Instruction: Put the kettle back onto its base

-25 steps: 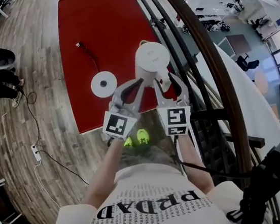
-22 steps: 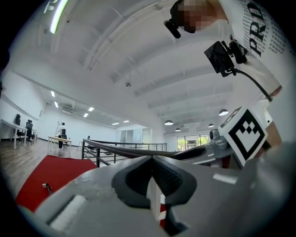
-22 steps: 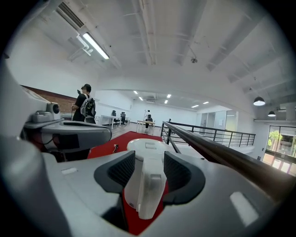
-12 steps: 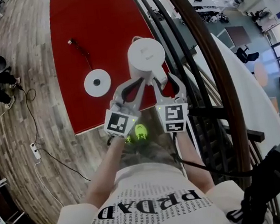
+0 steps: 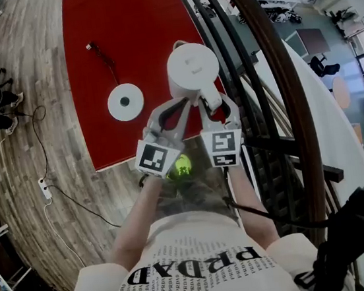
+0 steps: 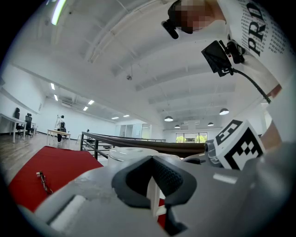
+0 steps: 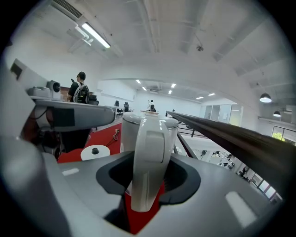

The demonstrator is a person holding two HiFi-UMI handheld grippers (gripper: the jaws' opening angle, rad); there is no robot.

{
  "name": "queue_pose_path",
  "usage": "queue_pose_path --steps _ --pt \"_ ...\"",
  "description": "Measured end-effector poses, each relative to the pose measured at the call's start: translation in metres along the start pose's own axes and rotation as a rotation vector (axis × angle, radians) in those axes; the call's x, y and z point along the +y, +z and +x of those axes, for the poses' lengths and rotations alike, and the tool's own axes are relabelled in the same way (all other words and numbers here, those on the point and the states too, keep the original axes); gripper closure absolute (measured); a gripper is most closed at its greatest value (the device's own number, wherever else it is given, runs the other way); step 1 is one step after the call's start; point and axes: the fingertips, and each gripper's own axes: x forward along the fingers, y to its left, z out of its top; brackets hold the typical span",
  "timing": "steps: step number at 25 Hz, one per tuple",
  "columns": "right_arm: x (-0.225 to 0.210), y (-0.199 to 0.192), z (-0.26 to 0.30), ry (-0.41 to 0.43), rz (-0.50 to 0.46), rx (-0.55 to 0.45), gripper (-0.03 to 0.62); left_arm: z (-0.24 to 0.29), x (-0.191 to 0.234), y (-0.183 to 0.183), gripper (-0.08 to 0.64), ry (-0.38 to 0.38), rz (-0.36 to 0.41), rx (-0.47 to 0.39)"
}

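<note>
The white kettle [image 5: 192,70] stands upright on the red mat, to the right of its round white base [image 5: 125,102] and apart from it. My right gripper [image 5: 218,103] reaches the kettle from the near side. In the right gripper view the kettle's handle [image 7: 150,152] stands between the jaws, which are closing, with a gap showing on both sides. The base [image 7: 95,152] lies to the left there. My left gripper [image 5: 175,104] sits at the kettle's near-left side with its jaws drawn together to a thin slit. The kettle's lid rim [image 6: 127,152] shows over them.
The red mat [image 5: 121,36] lies on a wooden floor, with the base's cord and plug [image 5: 100,56] stretched across it. A dark stair railing [image 5: 251,66] runs close along the kettle's right side. A power strip [image 5: 43,189] and cable lie at the left.
Both grippers have sunk a little and closed in on the kettle. The right gripper's fingers have drawn closer about the handle. Kettle and base have stayed in place.
</note>
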Motion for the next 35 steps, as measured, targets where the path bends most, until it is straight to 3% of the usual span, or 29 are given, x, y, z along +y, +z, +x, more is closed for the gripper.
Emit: queue_pose_path --steps 6,14,23,29,35 --pt "0.004 -0.004 -0.008 0.035 0.031 -0.038 0.449 -0.002 -0.004 -0.007 0.56 0.011 0.0 0.005" --pt "0.002 -0.006 -0.008 0.104 0.166 -0.091 0.463 -0.003 -0.005 -0.017 0.561 0.003 0.0 0.032" --pt "-0.005 0.002 0.003 0.098 0.255 -0.114 0.465 -0.004 0.015 -0.018 0.561 0.031 -0.014 0.017" --pt "-0.028 0.015 -0.001 0.082 0.371 -0.137 0.468 -0.002 0.015 -0.009 0.561 0.048 -0.007 0.005" --pt "-0.024 0.03 0.009 0.107 0.336 -0.125 0.469 0.003 0.026 0.005 0.561 0.059 0.013 -0.01"
